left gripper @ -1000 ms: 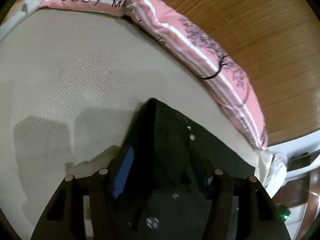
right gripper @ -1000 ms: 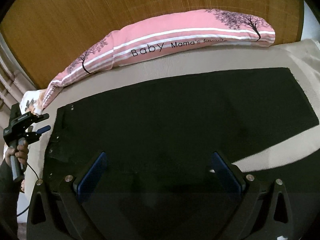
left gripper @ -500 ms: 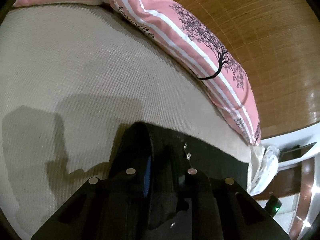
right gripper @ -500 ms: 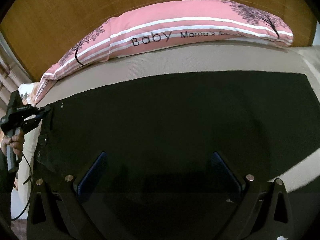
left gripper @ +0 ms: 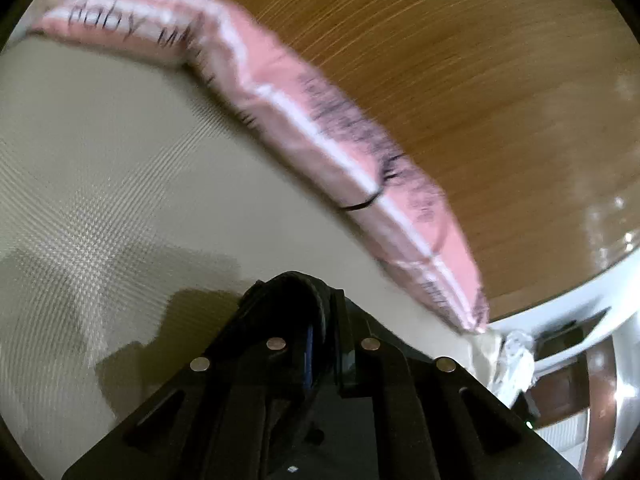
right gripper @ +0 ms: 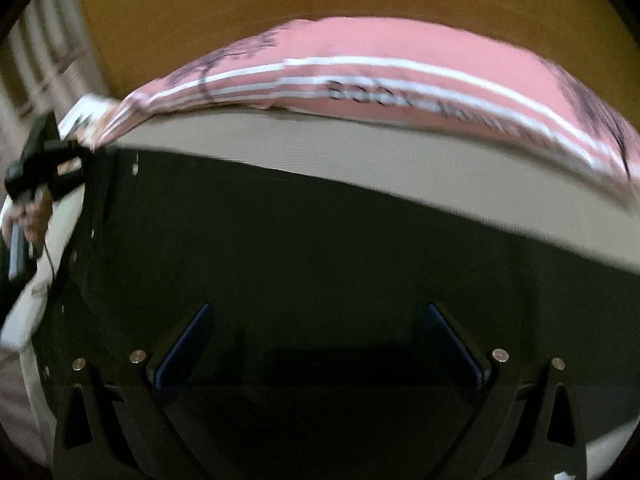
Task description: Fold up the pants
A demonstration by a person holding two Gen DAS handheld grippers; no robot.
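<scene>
The black pants point(right gripper: 320, 248) lie spread across the beige mattress point(right gripper: 360, 152), waistband at the left. My left gripper point(left gripper: 318, 320) is shut on a fold of the pants' waistband corner point(left gripper: 296, 284) and holds it just above the mattress point(left gripper: 120, 184). In the right wrist view the left gripper point(right gripper: 86, 160) shows at the pants' far left corner, in a hand. My right gripper point(right gripper: 316, 328) is open, its blue pads point(right gripper: 184, 344) wide apart, low over the pants' near edge. Both views are motion-blurred.
A long pink striped pillow point(right gripper: 400, 76) lies along the back of the mattress against a wooden headboard point(right gripper: 280, 4); it also shows in the left wrist view point(left gripper: 320, 128). White furniture point(left gripper: 580, 320) stands beyond the mattress's corner.
My left gripper closed on the waistband corner and has lifted and swung with it. My right gripper stayed open and moved in lower over the pants, swinging left.
</scene>
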